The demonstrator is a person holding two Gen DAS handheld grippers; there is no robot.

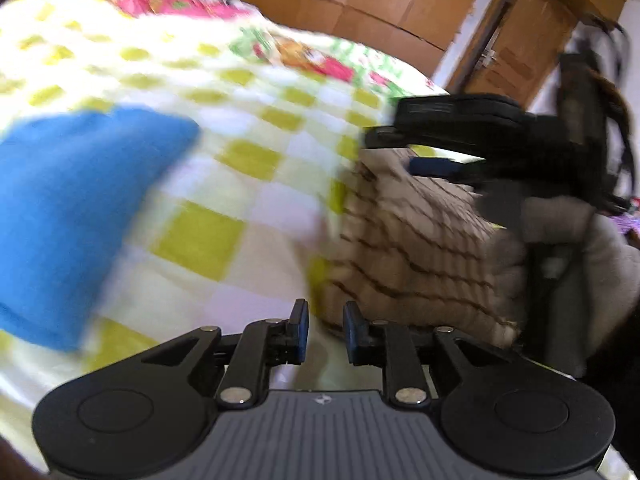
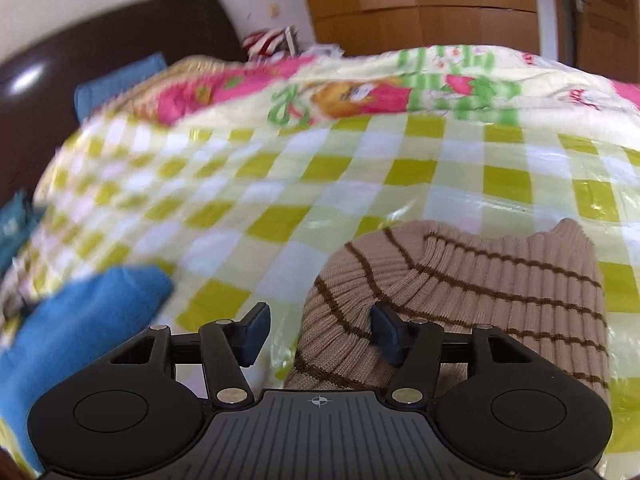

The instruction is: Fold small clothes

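Right wrist view: right claw (image 2: 318, 334) spread wide over the striped beige knit garment (image 2: 460, 304), lower right, bunched on the checked bed cover (image 2: 360, 184). Left claw (image 1: 325, 330) narrowly parted, empty. We judge blue garment (image 2: 80, 320) folded, lower left; knit unfinished.

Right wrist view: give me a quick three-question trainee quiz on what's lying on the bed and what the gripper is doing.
1. True or false: the right gripper is clamped on the blue cloth.
2. The striped knit lies on: A) a checked cover; B) a wooden floor; C) a chair.
3. Fill in: the knit's stripes are ___.

Key: 1 false, its jaws are open and the blue cloth lies off to the side; 2 A; 3 brown.
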